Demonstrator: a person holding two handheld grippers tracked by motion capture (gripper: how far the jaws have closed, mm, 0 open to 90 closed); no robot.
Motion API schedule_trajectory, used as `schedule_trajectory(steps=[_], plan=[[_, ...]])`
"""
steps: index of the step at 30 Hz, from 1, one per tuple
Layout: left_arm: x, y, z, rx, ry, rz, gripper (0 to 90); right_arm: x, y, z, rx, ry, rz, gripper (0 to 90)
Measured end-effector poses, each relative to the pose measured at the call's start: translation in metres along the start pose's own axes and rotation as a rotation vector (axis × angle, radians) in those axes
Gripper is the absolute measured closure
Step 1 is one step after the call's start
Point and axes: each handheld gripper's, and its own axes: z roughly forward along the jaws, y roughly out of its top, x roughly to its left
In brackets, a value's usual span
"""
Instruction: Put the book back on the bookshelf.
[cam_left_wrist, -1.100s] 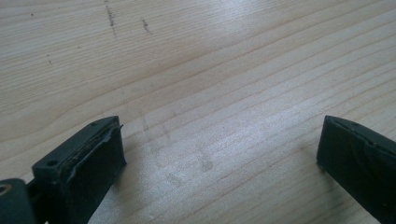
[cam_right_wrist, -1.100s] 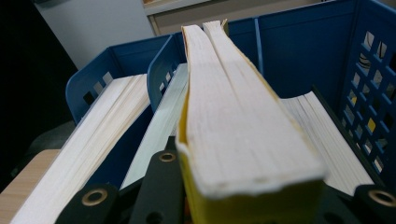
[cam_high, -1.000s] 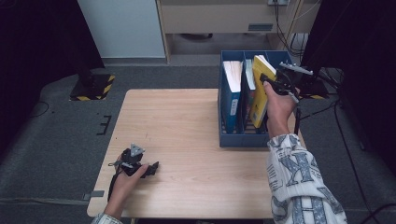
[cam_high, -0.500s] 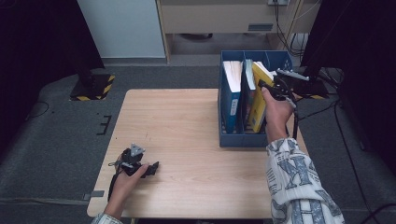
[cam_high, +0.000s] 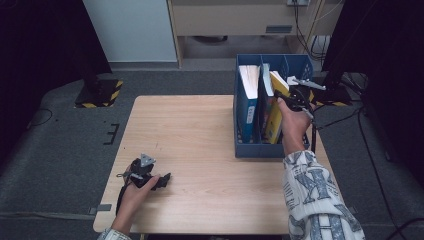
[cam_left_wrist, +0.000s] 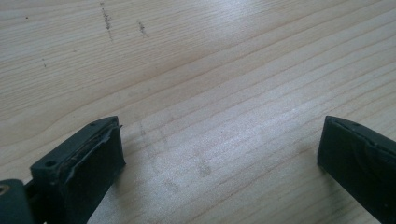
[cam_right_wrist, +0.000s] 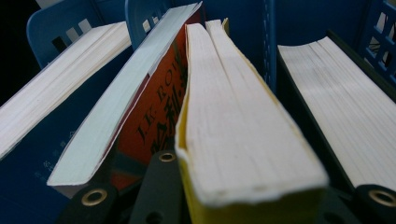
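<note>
Four books in one blue file rack (cam_high: 246, 146) at the table's (cam_high: 200, 140) two o'clock, yellow paperback (cam_right_wrist: 243, 140) among them clamped in the right gripper (cam_high: 294, 98); at seven o'clock, left gripper (cam_high: 159, 181) resting on bare wood, jaws wide apart, holding nothing.

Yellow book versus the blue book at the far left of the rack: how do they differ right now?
The yellow book is clamped in the right gripper; the blue book stands free of either gripper. The yellow book tilts and sticks up out of the blue rack, while the blue book sits lower in the leftmost slot. Their covers differ in colour. Both show pale page edges facing up.
</note>
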Motion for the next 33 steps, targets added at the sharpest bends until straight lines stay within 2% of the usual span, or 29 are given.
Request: schedule_trajectory(steps=[3, 7, 17, 33], plan=[[0.000, 0.000, 0.000, 0.000, 0.000, 0.000, 0.0, -0.001, -0.001, 0.001, 0.006, 0.001, -0.003, 74.0], [0.000, 0.000, 0.000, 0.000, -0.001, 0.001, 0.0, -0.005, -0.008, 0.005, 0.030, -0.005, 0.017, 73.9], [0.000, 0.000, 0.000, 0.000, 0.000, 0.001, 0.0, -0.007, -0.014, 0.008, 0.053, -0.004, 0.012, 73.9], [0.000, 0.000, 0.000, 0.000, 0.000, 0.001, 0.0, -0.005, -0.018, -0.003, 0.087, -0.003, -0.015, 73.3]])
